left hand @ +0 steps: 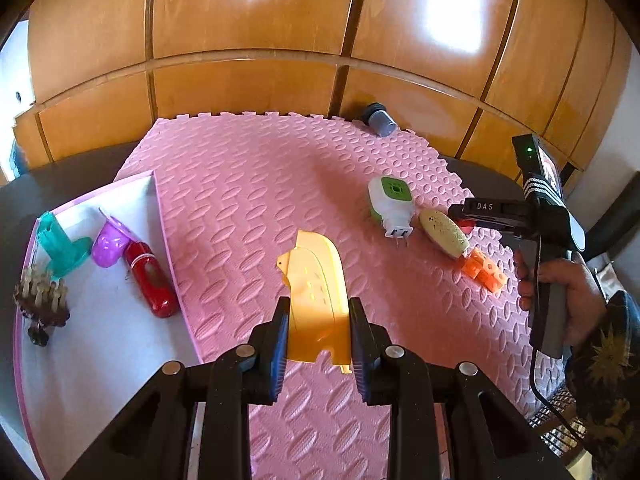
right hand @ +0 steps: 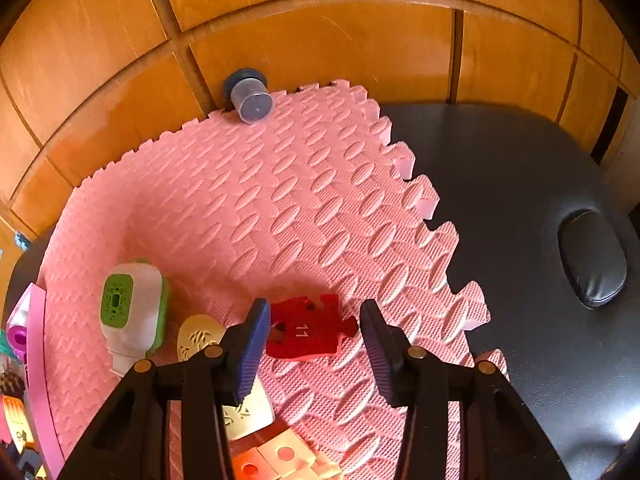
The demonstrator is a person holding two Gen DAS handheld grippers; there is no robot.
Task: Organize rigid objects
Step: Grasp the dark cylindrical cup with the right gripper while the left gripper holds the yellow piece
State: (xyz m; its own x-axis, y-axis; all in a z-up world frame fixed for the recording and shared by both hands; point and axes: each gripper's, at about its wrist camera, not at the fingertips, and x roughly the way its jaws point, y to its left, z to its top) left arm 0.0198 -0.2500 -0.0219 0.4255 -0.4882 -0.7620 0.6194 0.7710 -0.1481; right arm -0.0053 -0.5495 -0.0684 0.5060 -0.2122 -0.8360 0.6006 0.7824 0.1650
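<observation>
Wooden cabinet panels (left hand: 248, 92) backed a dark table (right hand: 520, 208) covered by a pink foam mat (left hand: 248, 200). At the mat's left edge stood a white tray (left hand: 100, 344) holding a teal piece (left hand: 60, 244), a purple cup (left hand: 108, 244), a red cylinder (left hand: 150, 280) and a bristle brush (left hand: 42, 300).

The left gripper (left hand: 318, 330) was clamped on a yellow plastic shell (left hand: 314, 288), held above the mat. Judged step: transfer of this shell to the tray; the next move likely calls for travel leftward and release over a bare part.

The right gripper (right hand: 316, 344) stood wide, empty, its jaws straddling a red puzzle piece (right hand: 310, 328) on the mat. A green-and-white plug device (right hand: 132, 308) lay near.
</observation>
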